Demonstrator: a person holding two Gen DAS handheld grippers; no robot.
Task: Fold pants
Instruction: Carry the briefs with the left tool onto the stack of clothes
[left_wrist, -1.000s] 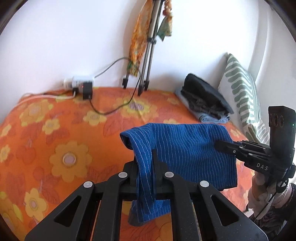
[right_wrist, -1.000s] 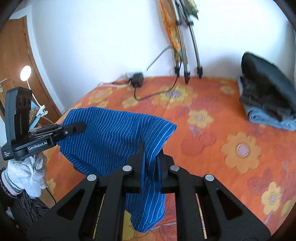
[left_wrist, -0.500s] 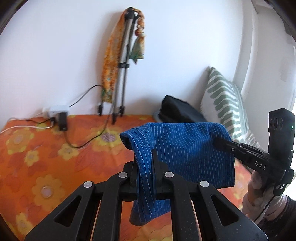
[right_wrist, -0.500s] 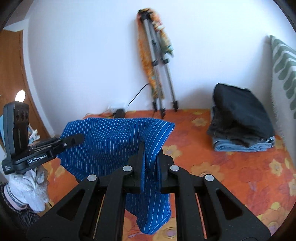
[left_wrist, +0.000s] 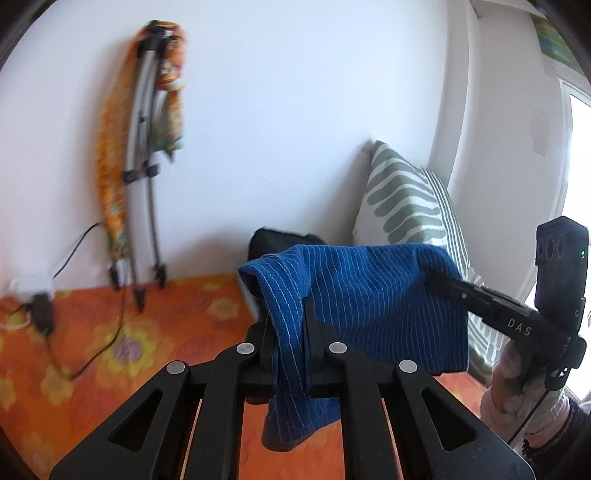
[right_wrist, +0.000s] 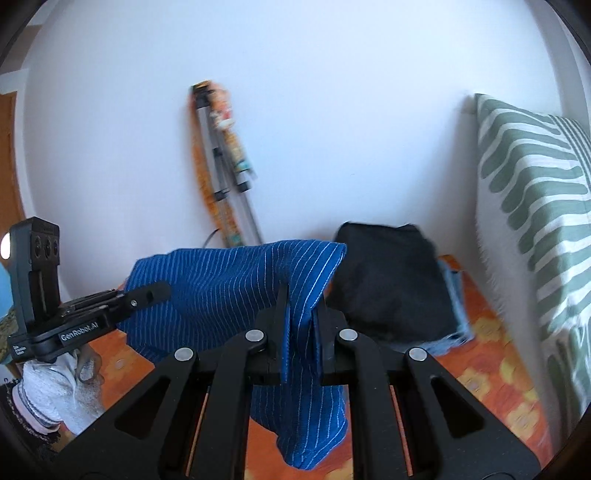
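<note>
Up in the air above the bed (left_wrist: 122, 354), the blue pinstriped pants (left_wrist: 373, 302) hang as a folded bundle stretched between the two grippers. The left gripper (left_wrist: 291, 332) is clenched on one top corner of the pants, with the cloth pinched between its black fingers (left_wrist: 312, 332) and a loose end trailing down below them. The right gripper (right_wrist: 301, 321) is likewise clamped on the opposite top corner, and the fabric drops past its fingers in a long fold. In the left wrist view the right gripper (left_wrist: 443, 282) reaches in from the right edge, held by a gloved hand (left_wrist: 513, 384), its tip buried in the far corner of the pants. In the right wrist view the left gripper (right_wrist: 159, 291) comes in from the left edge, also in a gloved hand (right_wrist: 62, 387), gripping the other end.

Behind the pants, near the far right corner of the bed, sits a pile of folded clothes (right_wrist: 391, 284), dark on top with a light blue piece beneath. Just beside the pile, a green-and-white patterned pillow (right_wrist: 535, 206) stands upright along the right edge. A tripod (left_wrist: 142, 155) draped with an orange scarf (left_wrist: 109, 173) leans against the white wall at the far edge, and a power strip (left_wrist: 31, 286) with a black cable (left_wrist: 122, 325) lies at the far left of the orange flowered bedspread. Both views are slightly blurred.
</note>
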